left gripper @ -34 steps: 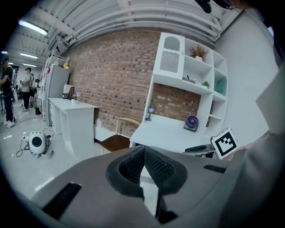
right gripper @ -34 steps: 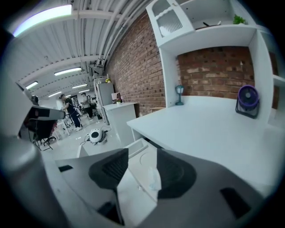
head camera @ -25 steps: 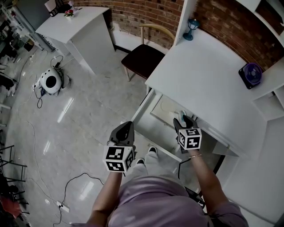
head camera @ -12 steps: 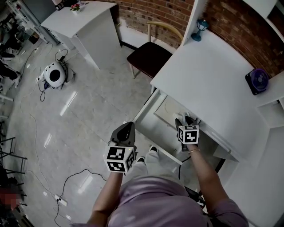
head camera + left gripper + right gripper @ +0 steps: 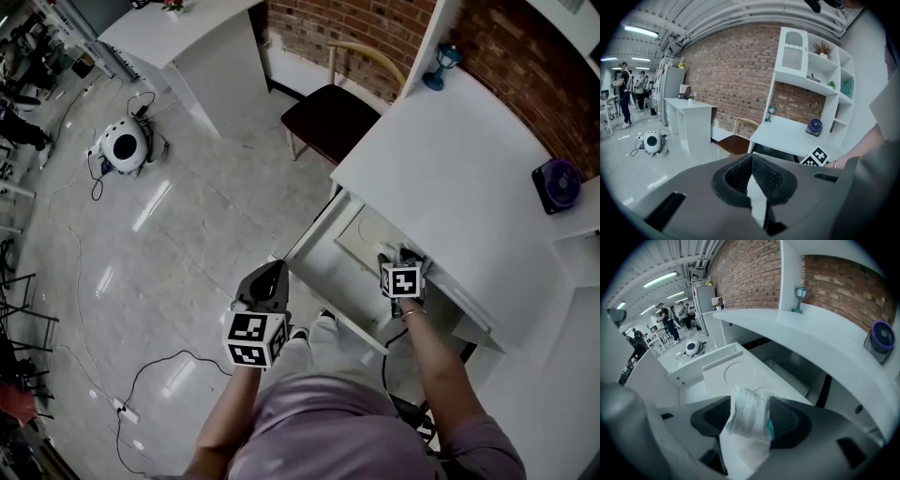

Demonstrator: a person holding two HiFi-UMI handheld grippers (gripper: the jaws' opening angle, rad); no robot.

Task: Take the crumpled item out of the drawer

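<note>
The white drawer stands pulled out from under the white desk. In it lies the crumpled item, a whitish wad with a teal edge, lying between the pads of my right gripper. The jaws are opening and stand wide; the wad shows between them with no squeeze on it. In the head view my right gripper reaches into the drawer's back right corner. My left gripper hangs over the floor left of the drawer, fingertips together, with nothing in it.
A wooden chair with a dark seat stands left of the desk. On the desk are a blue lantern and a purple fan. A white round device and cables lie on the floor.
My right gripper has moved further into the drawer, toward the desk. The left gripper has stayed in place.
</note>
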